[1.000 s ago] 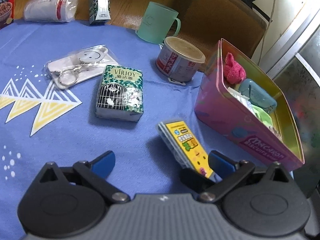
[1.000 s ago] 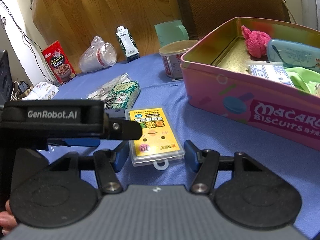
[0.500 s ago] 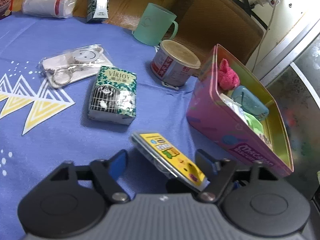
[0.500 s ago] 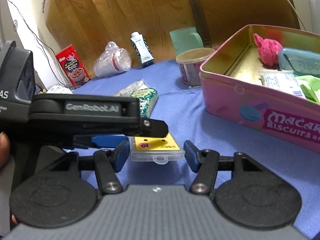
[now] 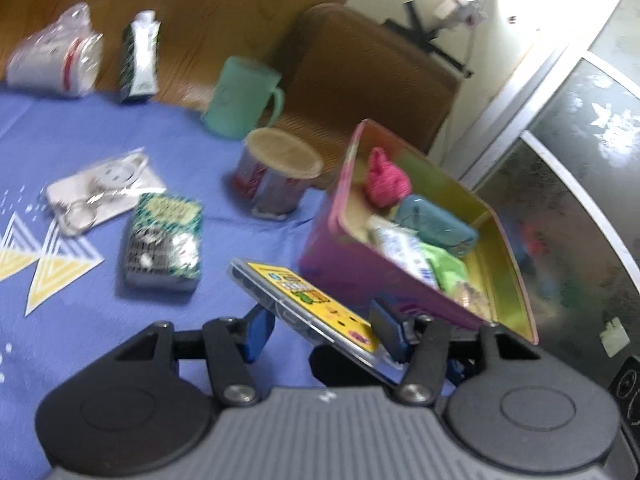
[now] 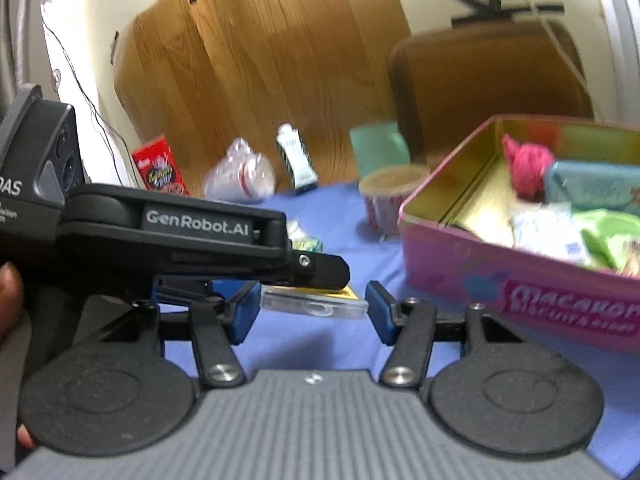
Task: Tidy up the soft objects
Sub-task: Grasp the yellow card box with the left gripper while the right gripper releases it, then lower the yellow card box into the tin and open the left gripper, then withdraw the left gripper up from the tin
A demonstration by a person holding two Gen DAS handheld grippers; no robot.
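Two claws, one item. Left gripper (image 5: pixel 320 326): jaws had just closed narrow, pads pressing the yellow card case (image 5: pixel 312 300), which hung tilted clear of the blue cloth (image 5: pixel 120 340) near the table's right edge. Right gripper (image 6: pixel 312 312): half-open astride it; we could not tell its grip. We judged the pink tin (image 5: pixel 344 280) next.

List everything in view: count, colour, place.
cloth: one, blue, table
tin: one, pink, right
toy: one, pink, in tin
pouch: one, teal, in tin
packs: two, white and green, in tin
case: one, yellow, in both grippers
tissues: one, green, centre
keyring: one, silver, left
tub: one, red-white, by tin
mug: one, mint, back
carton: one, green-white, back
cups: one stack, white, back
cereal: one, red, back
chair: one, brown, behind
left gripper: one, black, jaws just closing on case
right gripper: one, black, gripping case
hand: one, on left gripper
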